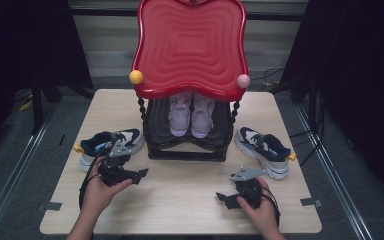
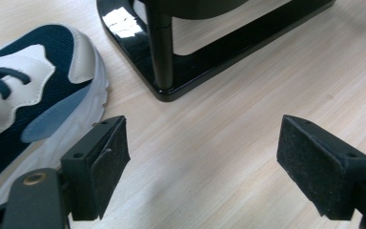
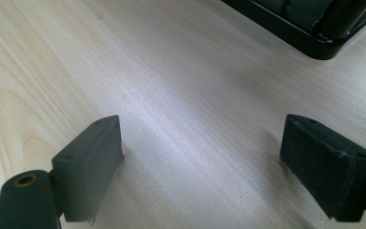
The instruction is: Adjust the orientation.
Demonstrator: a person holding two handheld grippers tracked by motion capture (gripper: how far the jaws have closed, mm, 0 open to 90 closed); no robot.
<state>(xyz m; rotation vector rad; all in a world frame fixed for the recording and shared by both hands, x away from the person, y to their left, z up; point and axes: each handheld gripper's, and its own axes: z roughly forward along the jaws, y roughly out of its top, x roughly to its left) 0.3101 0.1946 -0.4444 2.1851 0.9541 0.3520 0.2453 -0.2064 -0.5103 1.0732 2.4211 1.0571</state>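
Left gripper (image 2: pixel 202 157) jaws wide, empty; right gripper (image 3: pixel 202 162) likewise. Approach navy sneaker (image 2: pixel 33 90) heel-first, straddle collar squarely, then close.

A rack (image 1: pixel 187 145) stands at the back middle of the table (image 1: pixel 180 200). 2 shoes (image 1: pixel 191 114) sit side by side on its low shelf, under its top tray (image 1: pixel 190 45). 1 sneaker (image 1: pixel 111 145) lies on the table left of the rack. Another sneaker (image 1: pixel 264 150) lies right of it.

The left gripper (image 1: pixel 139 175) is in front of the left sneaker. The right gripper (image 1: pixel 224 198) is in front of the right one.
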